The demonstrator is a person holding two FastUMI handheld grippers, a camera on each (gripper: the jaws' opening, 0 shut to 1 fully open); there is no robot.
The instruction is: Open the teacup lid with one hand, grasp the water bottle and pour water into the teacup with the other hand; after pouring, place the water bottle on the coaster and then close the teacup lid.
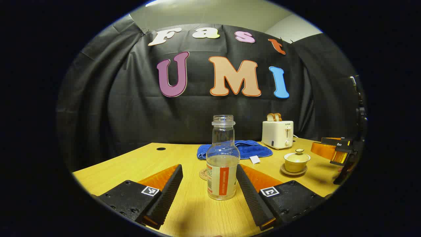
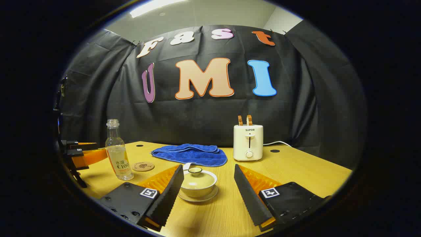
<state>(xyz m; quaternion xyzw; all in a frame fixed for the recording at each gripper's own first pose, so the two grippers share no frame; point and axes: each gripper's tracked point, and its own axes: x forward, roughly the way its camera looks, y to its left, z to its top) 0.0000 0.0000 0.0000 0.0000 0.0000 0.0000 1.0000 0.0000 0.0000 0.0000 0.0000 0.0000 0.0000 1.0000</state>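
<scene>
Both grippers spread wide, gripping nothing: left gripper [image 1: 208,187] straddles water bottle [image 1: 222,164], coaster [image 1: 204,174] behind; right gripper [image 2: 209,191] frames lidded teacup [image 2: 198,182]; towel [image 2: 190,154], toaster [image 2: 248,142] beyond.

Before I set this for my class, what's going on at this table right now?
A person holds a tool in each hand over a wooden table. The left tool is open, its fingers either side of the uncapped water bottle without touching it. The right tool is open too, facing the teacup, whose lid is on. The coaster lies bare beside the bottle. Behind sit a blue cloth and a toaster. Nothing is lifted or poured yet.
</scene>
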